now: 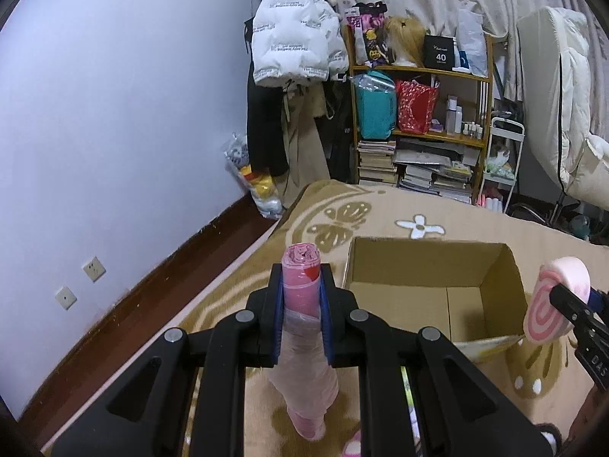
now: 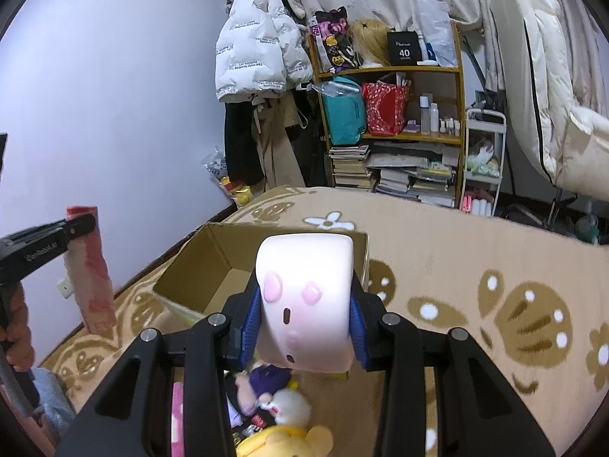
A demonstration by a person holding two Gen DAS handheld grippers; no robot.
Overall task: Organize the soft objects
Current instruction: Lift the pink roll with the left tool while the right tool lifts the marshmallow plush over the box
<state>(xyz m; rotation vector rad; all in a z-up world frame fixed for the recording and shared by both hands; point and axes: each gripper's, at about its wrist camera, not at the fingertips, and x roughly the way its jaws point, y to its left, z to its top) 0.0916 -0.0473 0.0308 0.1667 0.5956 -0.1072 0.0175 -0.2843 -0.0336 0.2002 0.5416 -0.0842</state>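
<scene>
Both grippers are loaded and held above the rug, nothing dropped yet. The left gripper (image 1: 300, 297) is clamped on a pink roll (image 1: 300, 285) wrapped in thin plastic, standing upright in the centre of the left wrist view, its lower end hanging down toward the bottom of the frame; the same roll also shows at the left edge of the right wrist view. The right gripper (image 2: 304, 320) is clamped on a pink-and-white squishy toy (image 2: 304, 297), centre of the right view; in the left view it appears at the right edge with a pink swirl face. The cardboard box (image 1: 502, 285) sits open on the patterned rug (image 1: 437, 213), centre-right in the left view, just behind the squishy toy in the right view. The part of the box floor that shows looks bare, so judging from that, the sorting is at an early stage; the near corner is hidden. Still left on the rug at the bottom of the right view: a yellow plush (image 2: 281, 441), a small white-and-purple plush (image 2: 274, 392), plus some dark and pink bits too blurred to name. Likely next: both held items go into the box, then the remaining plush pile follows.
</scene>
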